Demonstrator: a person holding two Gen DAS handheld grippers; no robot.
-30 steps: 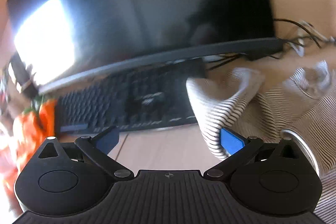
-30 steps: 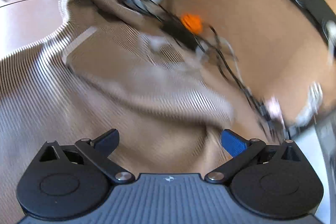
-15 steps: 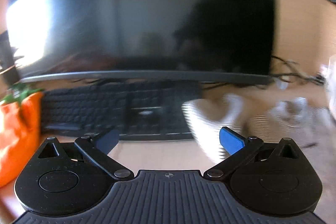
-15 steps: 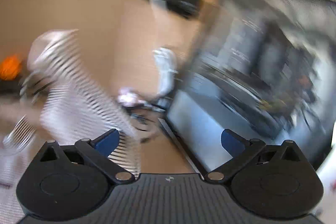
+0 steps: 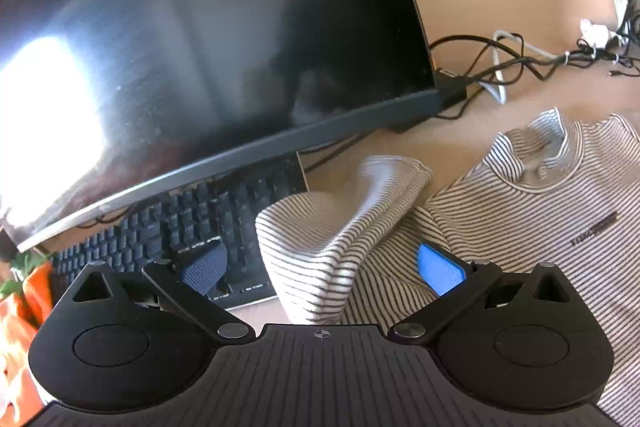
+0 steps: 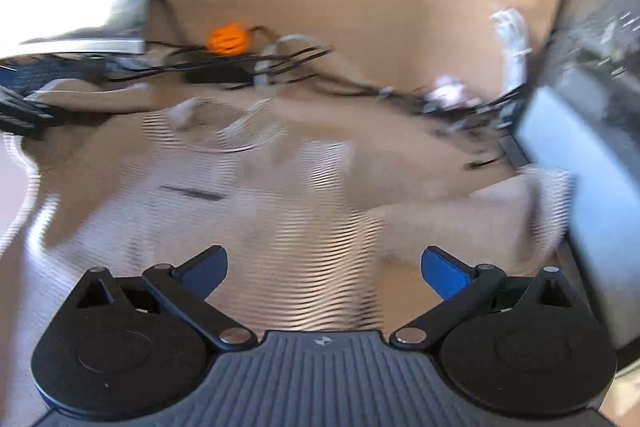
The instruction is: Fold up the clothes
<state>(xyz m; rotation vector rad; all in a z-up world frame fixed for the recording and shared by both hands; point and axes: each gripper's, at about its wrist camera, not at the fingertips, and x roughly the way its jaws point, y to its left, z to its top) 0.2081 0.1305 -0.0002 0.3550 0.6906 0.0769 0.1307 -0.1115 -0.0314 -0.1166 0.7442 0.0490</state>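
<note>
A white shirt with thin dark stripes (image 5: pixel 540 227) lies spread on the desk, collar toward the back. Its left sleeve (image 5: pixel 332 227) is bunched up and rests against the keyboard. My left gripper (image 5: pixel 320 267) is open and empty, just above that sleeve. In the right wrist view the same shirt (image 6: pixel 280 211) fills the middle, blurred by motion. My right gripper (image 6: pixel 324 267) is open and empty above the shirt's body.
A large dark monitor (image 5: pixel 208 39) stands at the back left with a black keyboard (image 5: pixel 180 239) under it. Cables (image 5: pixel 500 67) lie behind the collar. An orange item (image 5: pixel 24 299) sits at far left. A laptop (image 6: pixel 592 187) stands at the right.
Both grippers have swung back down toward the shirt. The right view turned from the wall and laptop to the shirt. Both stayed open.
</note>
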